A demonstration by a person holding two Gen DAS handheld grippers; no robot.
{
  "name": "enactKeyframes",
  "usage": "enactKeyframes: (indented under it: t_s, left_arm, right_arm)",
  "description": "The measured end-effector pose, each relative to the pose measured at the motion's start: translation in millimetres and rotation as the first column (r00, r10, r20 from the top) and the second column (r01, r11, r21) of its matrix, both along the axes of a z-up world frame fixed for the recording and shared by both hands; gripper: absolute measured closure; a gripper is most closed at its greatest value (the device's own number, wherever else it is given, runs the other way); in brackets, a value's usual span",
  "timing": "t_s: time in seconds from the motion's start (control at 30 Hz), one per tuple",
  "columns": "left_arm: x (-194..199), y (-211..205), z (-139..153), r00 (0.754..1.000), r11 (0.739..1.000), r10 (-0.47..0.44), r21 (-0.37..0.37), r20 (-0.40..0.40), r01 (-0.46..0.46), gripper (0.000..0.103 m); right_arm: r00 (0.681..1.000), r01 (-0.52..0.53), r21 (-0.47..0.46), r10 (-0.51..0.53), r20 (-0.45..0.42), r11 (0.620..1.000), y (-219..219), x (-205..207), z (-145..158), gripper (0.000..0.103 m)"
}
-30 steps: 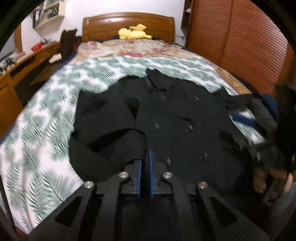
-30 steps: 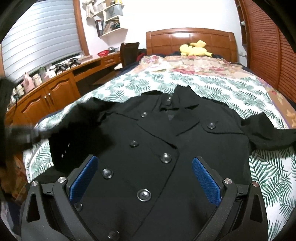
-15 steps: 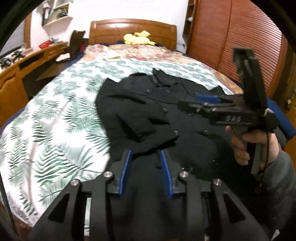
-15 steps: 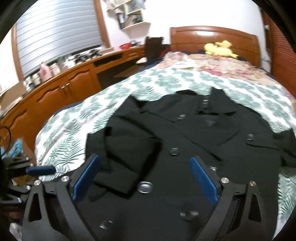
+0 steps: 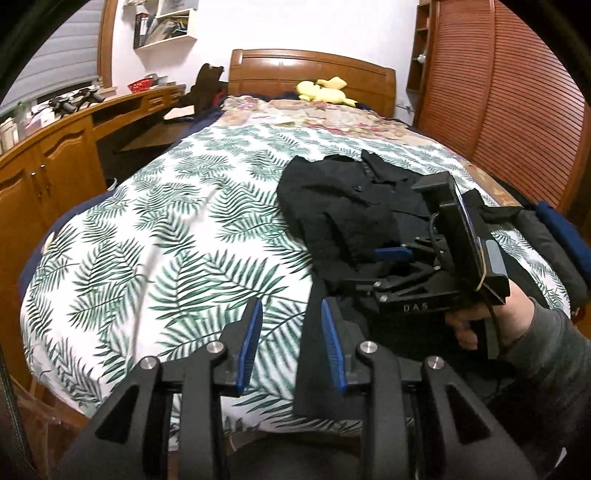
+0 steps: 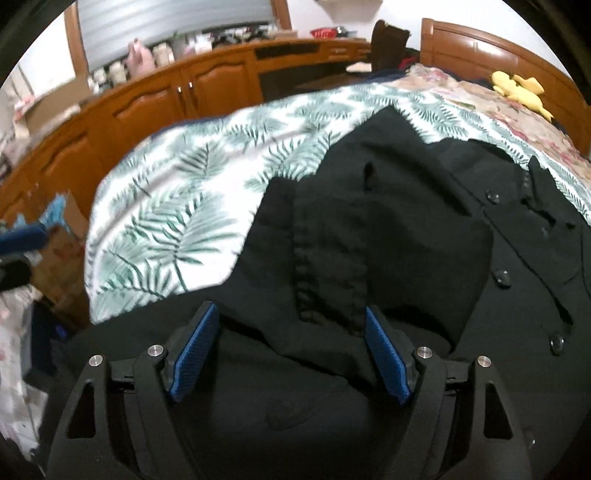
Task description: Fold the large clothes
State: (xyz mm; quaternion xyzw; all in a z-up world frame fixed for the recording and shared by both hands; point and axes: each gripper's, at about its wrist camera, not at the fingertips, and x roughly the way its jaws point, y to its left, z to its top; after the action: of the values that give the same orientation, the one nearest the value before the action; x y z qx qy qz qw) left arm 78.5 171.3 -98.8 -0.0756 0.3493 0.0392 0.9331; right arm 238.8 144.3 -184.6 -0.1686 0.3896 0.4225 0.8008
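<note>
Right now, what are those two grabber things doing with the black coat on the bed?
A person is folding a black coat on the leaf-print bedspread. One sleeve already lies folded over its front. The right gripper, jaws closing but not gripping, hovers over that sleeve. The left gripper is open and empty by the coat's edge.

white walls, wooden headboard (image 5: 310, 70), louvred wardrobe (image 5: 509, 103), cabinets (image 6: 155, 96), shuttered window (image 6: 173, 18).

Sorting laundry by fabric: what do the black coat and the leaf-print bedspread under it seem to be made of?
Black coat: looks like thick, matte woven cloth, perhaps wool-like; it holds soft bulky folds, with a stitched sleeve seam and glossy buttons. Leaf-print bedspread: thin, smooth printed fabric, probably cotton or a blend; it lies flat with shallow creases.
</note>
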Motion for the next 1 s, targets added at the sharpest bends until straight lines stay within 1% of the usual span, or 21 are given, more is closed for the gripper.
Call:
enactKeyframes:
  t_s: [0.03,0.1,0.13,0.2,0.23,0.33,0.43,0.5,0.63,0.67,0.7,0.83,1.0]
  left_arm:
    - [-1.0,2.3,-0.7,1.0,1.0,0.003,-0.001,-0.002,-0.003,0.072]
    - [0.3,3.2,-1.7,1.0,1.0,0.008,0.001,-0.003,-0.008,0.072]
    - [0.4,2.9,-1.6,1.0,1.0,0.009,0.004,-0.002,-0.009,0.072]
    - [3.8,0.7,-0.1,1.0,1.0,0.005,0.007,0.001,-0.005,0.072]
    - [6.5,-0.8,0.8,1.0,1.0,0.002,0.008,0.005,-0.002,0.072]
    - [12.7,-10.1,4.7,1.0,1.0,-0.012,0.017,0.025,0.012,0.072]
    - [20.5,-19.3,7.0,0.999,1.0,-0.027,0.016,0.042,0.027,0.072]
    - [26.9,-25.6,7.5,0.998,0.999,-0.035,0.01,0.05,0.035,0.072]
    - [41.7,-41.1,8.0,0.996,0.998,-0.065,0.009,0.057,0.065,0.072]
    - [45.1,-45.1,7.9,0.996,0.997,-0.072,0.009,0.058,0.071,0.072]
    - [47.7,-49.2,8.4,0.995,0.997,-0.077,0.009,0.058,0.076,0.072]
    - [56.5,-62.0,8.3,0.994,0.996,-0.095,0.004,0.06,0.095,0.072]
    - [61.1,-75.2,10.6,0.99,0.992,-0.122,0.027,0.065,0.12,0.072]
  right_arm:
    - [1.0,0.005,-0.007,-0.005,-0.001,1.0,-1.7,1.5,-1.7,0.03]
    - [1.0,0.018,-0.023,-0.018,0.011,1.0,-3.5,4.2,-2.7,0.051]
    - [1.0,0.022,-0.027,-0.022,0.019,0.999,-5.5,5.2,-2.1,0.067]
    - [0.999,0.04,-0.01,-0.039,0.015,0.999,-13.8,10.4,0.8,0.095]
    - [0.999,0.051,0.002,-0.051,0.009,0.999,-19.3,14.1,2.9,0.098]
    - [0.997,0.082,0.062,-0.083,0.0,0.995,-35.5,21.3,16.0,0.1]
    - [0.992,0.122,0.133,-0.126,0.021,0.983,-60.7,23.5,41.5,0.101]
    - [0.986,0.153,0.192,-0.164,0.041,0.969,-85.4,23.0,63.8,0.102]
    - [0.973,0.197,0.266,-0.222,0.066,0.944,-130.6,19.1,94.1,0.102]
    - [0.97,0.204,0.275,-0.232,0.071,0.939,-138.1,19.3,98.1,0.102]
    - [0.962,0.228,0.291,-0.261,0.077,0.929,-154.7,18.6,102.9,0.102]
    - [0.94,0.295,0.313,-0.333,0.074,0.903,-191.9,22.0,108.2,0.103]
    - [0.891,0.4,0.304,-0.444,0.091,0.865,-228.3,25.4,111.7,0.103]
